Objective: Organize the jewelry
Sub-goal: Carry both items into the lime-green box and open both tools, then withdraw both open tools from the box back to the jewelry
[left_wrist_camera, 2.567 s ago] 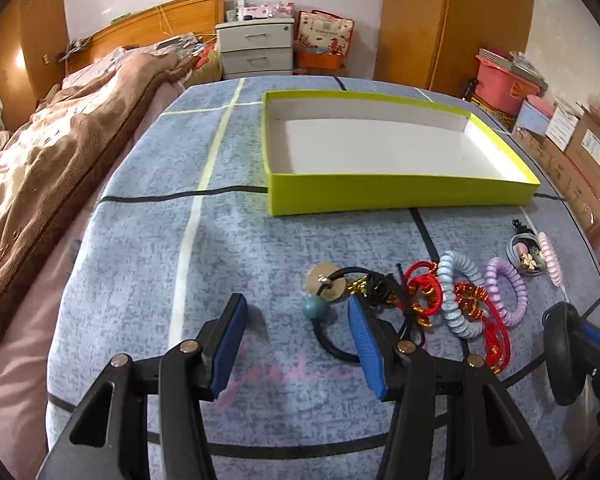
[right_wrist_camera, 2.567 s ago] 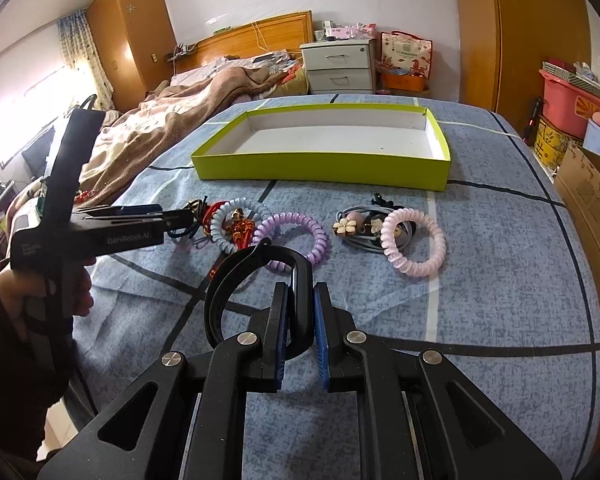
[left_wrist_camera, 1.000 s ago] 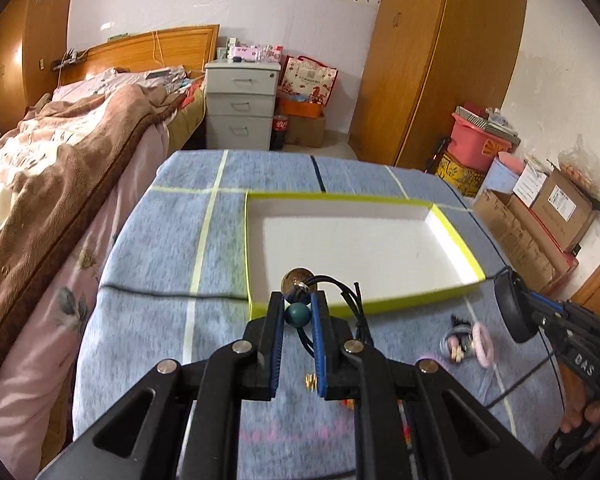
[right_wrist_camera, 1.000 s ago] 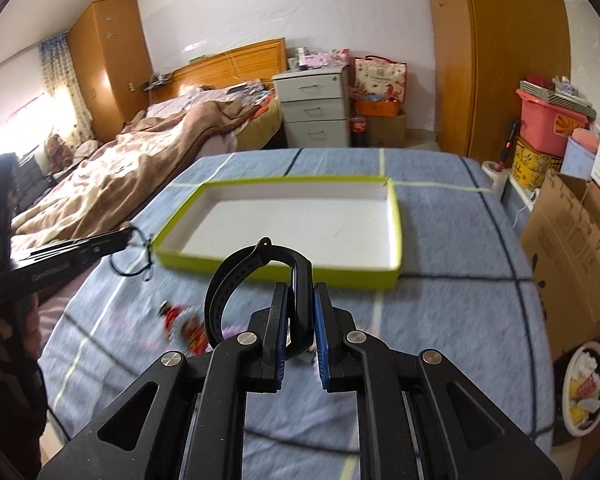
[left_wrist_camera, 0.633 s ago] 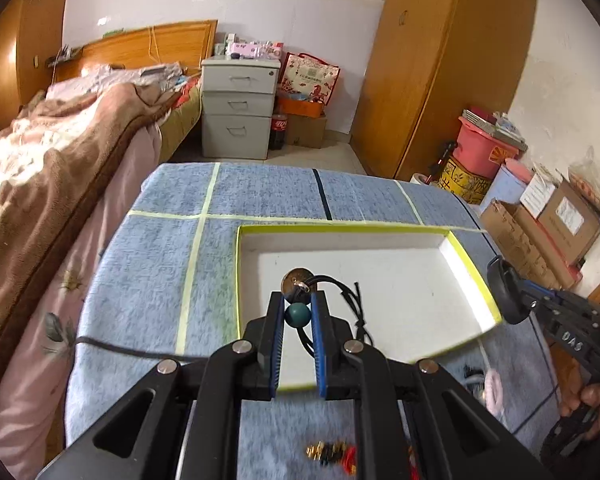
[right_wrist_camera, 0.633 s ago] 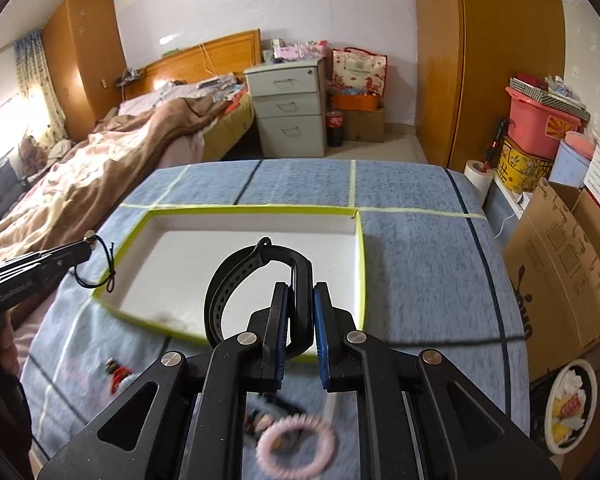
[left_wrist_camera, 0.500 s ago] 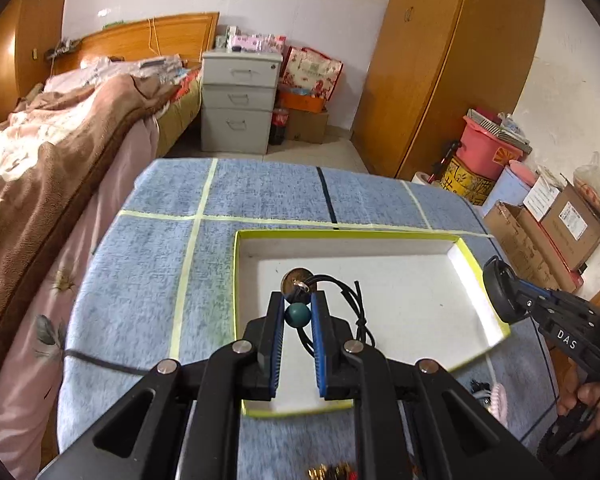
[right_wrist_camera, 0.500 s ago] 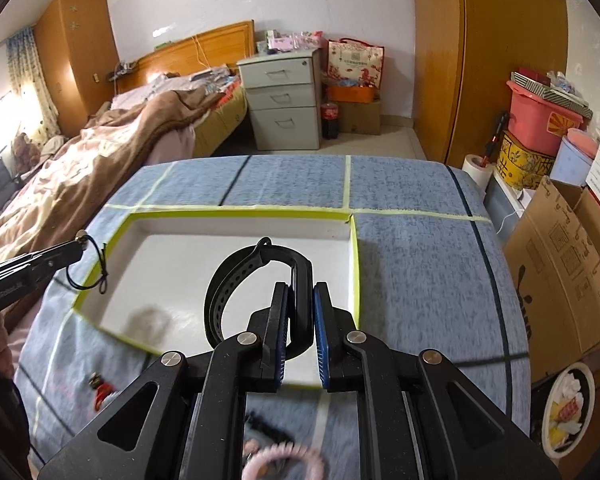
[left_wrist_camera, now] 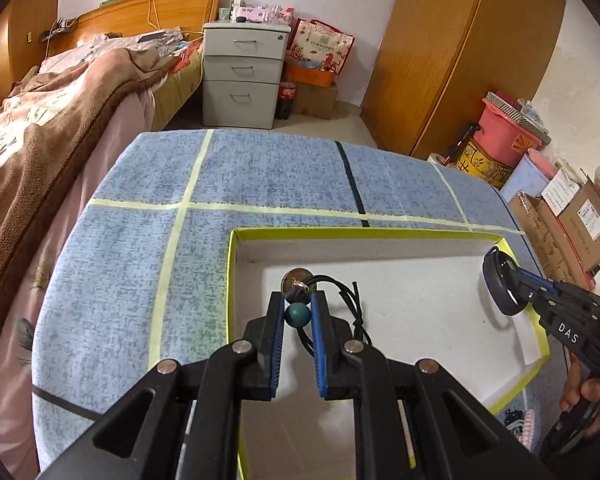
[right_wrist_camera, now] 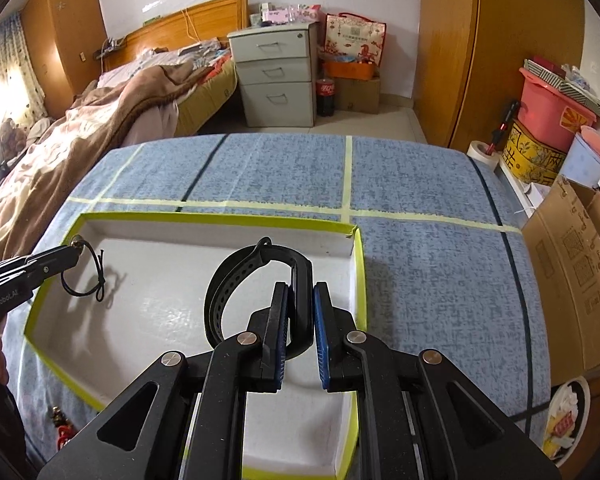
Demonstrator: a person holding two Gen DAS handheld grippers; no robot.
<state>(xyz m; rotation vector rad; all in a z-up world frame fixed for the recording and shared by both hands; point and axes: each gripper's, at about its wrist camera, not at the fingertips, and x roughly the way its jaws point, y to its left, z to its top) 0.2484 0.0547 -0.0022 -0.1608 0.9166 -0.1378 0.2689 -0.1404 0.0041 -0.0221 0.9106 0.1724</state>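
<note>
My left gripper is shut on a black cord bracelet by its teal bead, a round metal disc just ahead of the tips. It hangs over the left part of the yellow-green tray, whose floor is white. My right gripper is shut on a black watch strap, held over the tray's right end. In the right wrist view the left gripper shows at the left with the cord dangling. In the left wrist view the right gripper shows at the right with the strap.
The tray sits on a blue checked table cloth. A pink coil hair tie and red-gold trinkets lie on the cloth near the tray's front edge. A bed, a drawer unit and cardboard boxes surround the table.
Both grippers have moved forward and down with their loads, from the tray's front edge to over its white floor. The loose jewelry has slid out of view below.
</note>
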